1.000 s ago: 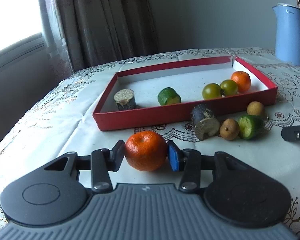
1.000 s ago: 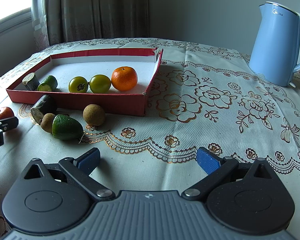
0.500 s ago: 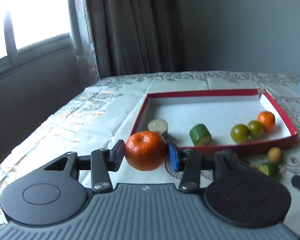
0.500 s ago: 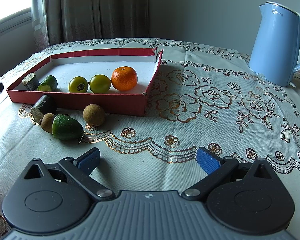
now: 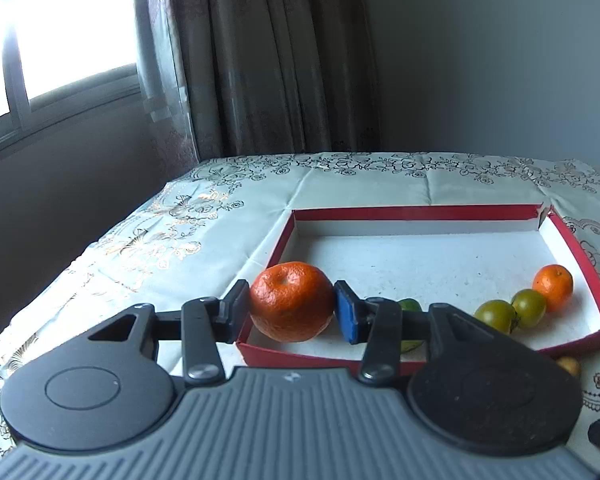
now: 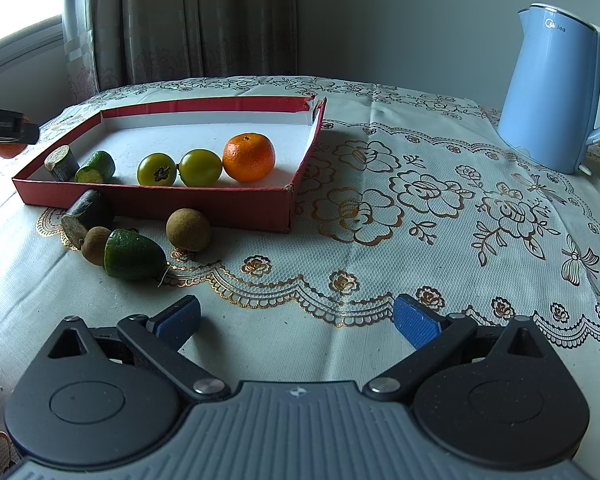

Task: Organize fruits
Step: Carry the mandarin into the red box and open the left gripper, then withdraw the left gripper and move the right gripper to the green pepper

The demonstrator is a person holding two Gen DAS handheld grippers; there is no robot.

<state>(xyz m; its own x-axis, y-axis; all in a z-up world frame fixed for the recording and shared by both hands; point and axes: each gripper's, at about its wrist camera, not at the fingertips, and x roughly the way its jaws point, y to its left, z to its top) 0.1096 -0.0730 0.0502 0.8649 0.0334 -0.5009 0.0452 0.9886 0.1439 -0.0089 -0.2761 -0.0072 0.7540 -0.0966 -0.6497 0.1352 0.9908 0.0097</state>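
Fruit is spread between a shallow red tray (image 6: 156,196) and the embroidered tablecloth (image 6: 420,240) it sits on. In the left wrist view the left gripper (image 5: 292,304) is clamped on a mandarin (image 5: 292,300), one pad pressed against each side, and holds it above the tray's near left corner, clear of the white floor. Farther right inside the tray lie two green tomatoes (image 5: 512,312) side by side and touching, with a second mandarin (image 5: 553,282) just beyond them near the right wall; a piece of green fruit (image 5: 410,305) shows only partly behind the gripper's right finger. The right wrist view shows the right gripper (image 6: 296,320) low over the cloth at the near edge, its blue pads wide apart with nothing between them. From this side the tray holds, left to right, a short wooden stub (image 6: 62,163), a cut green fruit (image 6: 96,167), the two tomatoes and the second mandarin. On the cloth just outside the tray's near wall lie a dark stub (image 6: 86,216), a small brown fruit (image 6: 95,245) touching a green fruit half (image 6: 134,255), and another brown round fruit (image 6: 188,229) a little to the right. A pale blue electric kettle (image 6: 556,104) stands at the far right, well apart from the tray, and curtains (image 6: 188,20) hang behind the table.
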